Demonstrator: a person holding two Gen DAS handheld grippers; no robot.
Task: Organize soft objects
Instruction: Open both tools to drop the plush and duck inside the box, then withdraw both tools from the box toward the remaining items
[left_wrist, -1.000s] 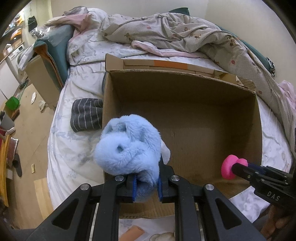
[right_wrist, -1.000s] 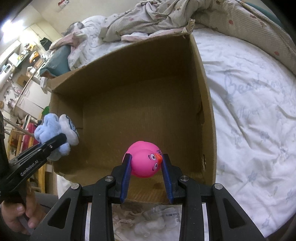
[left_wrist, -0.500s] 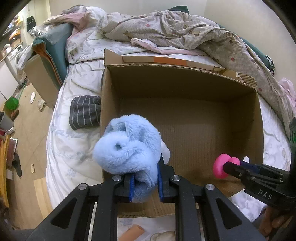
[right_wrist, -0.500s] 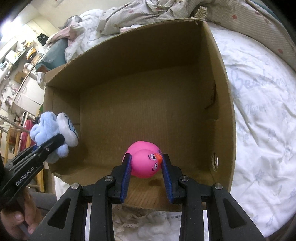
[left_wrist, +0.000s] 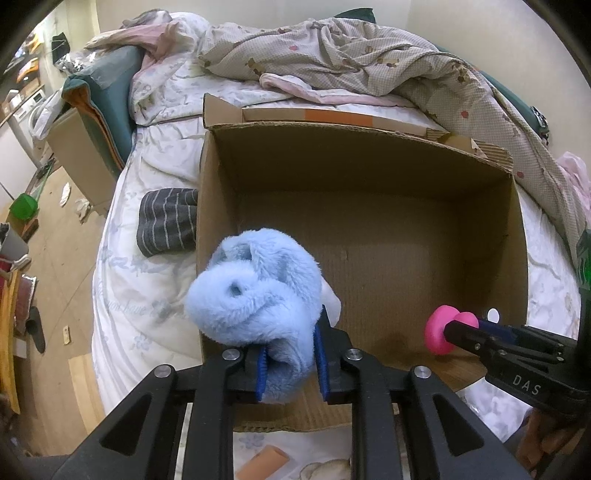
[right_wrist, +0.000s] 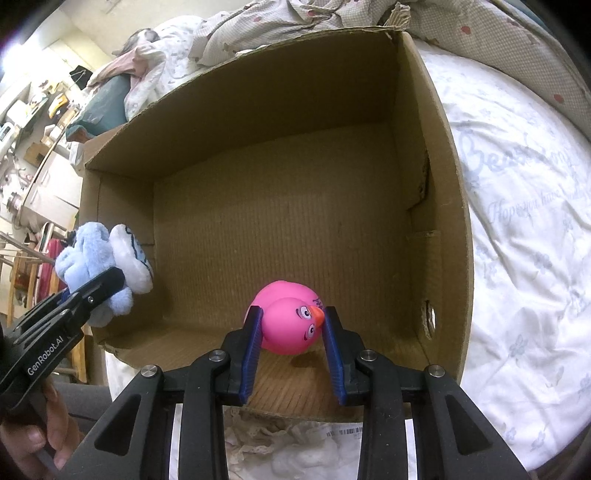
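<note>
The cardboard box (left_wrist: 369, 206) stands open on the bed (right_wrist: 517, 240), and its bottom looks bare, so the step in hand is judged to be the dropping of two soft toys into it.

The left claw (left_wrist: 290, 363) holds a fluffy light-blue plush toy (left_wrist: 255, 295) just above the near left corner of the box. Its jaws have just been opening a little, but the blue pads (left_wrist: 319, 360) still press on the plush between them. The toy hangs half over the box wall, so it would be better to bring it further inside the box before the release; otherwise it may fall on the rim and roll out onto the bed.

The right claw (right_wrist: 291, 341) pinches a pink rubber duck (right_wrist: 286, 319) by its sides, low over the near part of the box floor. It is already well inside the box, so a simple spreading of the jaws should be enough. The duck is smooth and may bounce, so a low release is safer.

Outside the left wall of the box lies a grey striped cloth (left_wrist: 168, 219), probably a thing to be sorted later.

Readable writing: "GenRobot.AI" on the left claw in the right wrist view, "DAS" on the right claw in the left wrist view. The bedsheet right of the box has cursive print, partly "Hope you have"; the rest is not clear.
</note>
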